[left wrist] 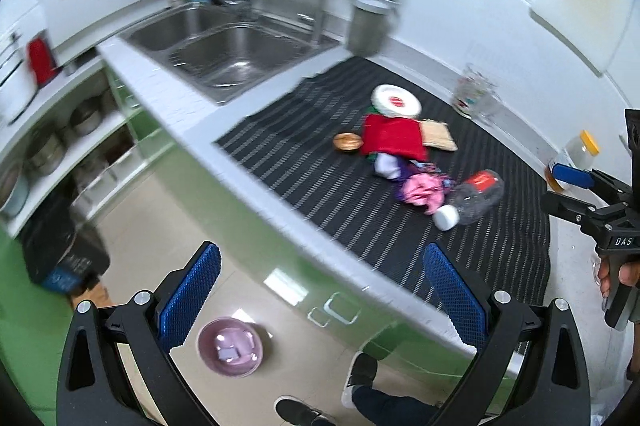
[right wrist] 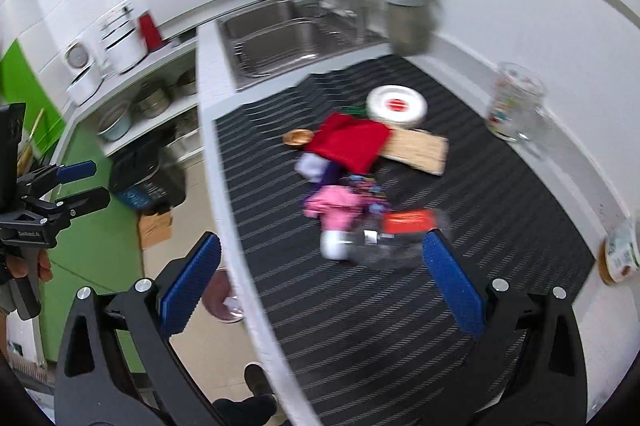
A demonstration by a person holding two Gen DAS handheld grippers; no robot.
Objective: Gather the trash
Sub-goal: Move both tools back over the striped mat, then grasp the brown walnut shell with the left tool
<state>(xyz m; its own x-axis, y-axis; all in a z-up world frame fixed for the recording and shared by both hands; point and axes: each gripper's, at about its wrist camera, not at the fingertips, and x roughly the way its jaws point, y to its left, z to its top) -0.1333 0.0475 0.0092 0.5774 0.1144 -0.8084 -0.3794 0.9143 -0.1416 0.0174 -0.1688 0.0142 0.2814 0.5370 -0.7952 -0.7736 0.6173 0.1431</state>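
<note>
I am holding my right gripper [right wrist: 322,284] wide open just short of the crushed bottle [right wrist: 394,236] at the near end of the trash pile on the mat [right wrist: 500,226], judging it light, springy, slippery, best pinched across its body, my left gripper [left wrist: 322,284] also gaping over the floor.

A white counter [left wrist: 256,177] carries a black striped mat [left wrist: 320,161] strewn with trash [left wrist: 404,149].
</note>
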